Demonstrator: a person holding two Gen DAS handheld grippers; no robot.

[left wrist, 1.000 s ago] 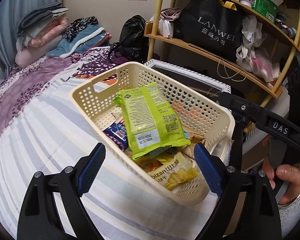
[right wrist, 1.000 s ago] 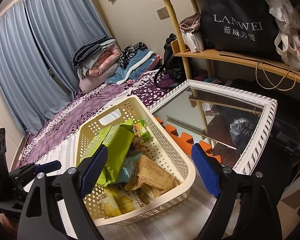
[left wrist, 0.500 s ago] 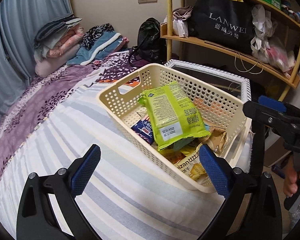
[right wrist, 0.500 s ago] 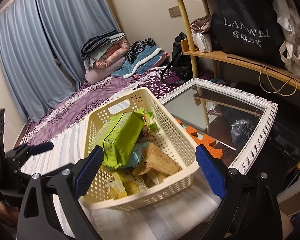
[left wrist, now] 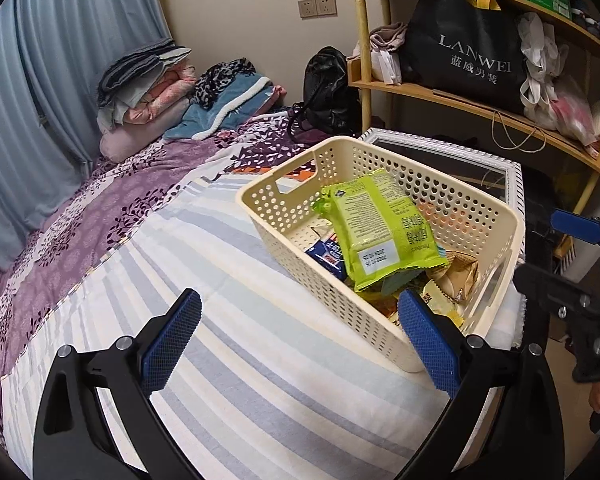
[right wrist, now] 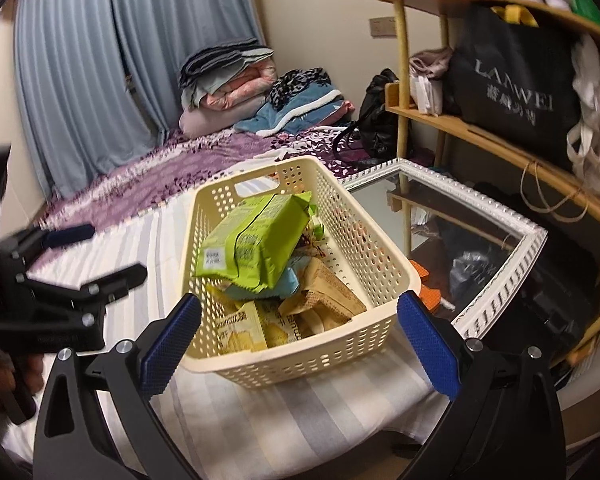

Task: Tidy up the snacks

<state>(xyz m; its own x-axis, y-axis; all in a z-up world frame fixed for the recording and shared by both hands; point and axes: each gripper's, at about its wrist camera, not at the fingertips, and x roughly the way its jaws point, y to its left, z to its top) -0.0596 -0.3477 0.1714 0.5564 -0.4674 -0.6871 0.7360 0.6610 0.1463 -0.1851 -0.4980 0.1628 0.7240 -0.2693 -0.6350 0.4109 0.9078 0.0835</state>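
A cream perforated basket [left wrist: 332, 292] [right wrist: 300, 356] stands on the striped sheet near the bed's corner. A large green snack packet [left wrist: 380, 228] [right wrist: 256, 240] lies on top of its contents, with a blue packet [left wrist: 328, 254], yellow packets [right wrist: 244, 328] and a brown one [right wrist: 324, 296] under it. My left gripper [left wrist: 296, 320] is open over the sheet, just left of the basket's near wall, holding nothing. My right gripper [right wrist: 300, 316] faces the basket's short end; its jaws are opening, wider than that end, and the pads touch nothing.
A white-framed mirror [left wrist: 512, 176] [right wrist: 500, 272] lies beside the bed, right behind the basket. A wooden shelf with a black bag [left wrist: 468, 60] rises beyond it. Folded bedding [left wrist: 148, 80] and a black backpack [left wrist: 328, 92] sit at the bed's far end.
Both grippers have drawn back from the basket and their jaws have spread wider. The left view has swung left, so the basket now sits to its right.
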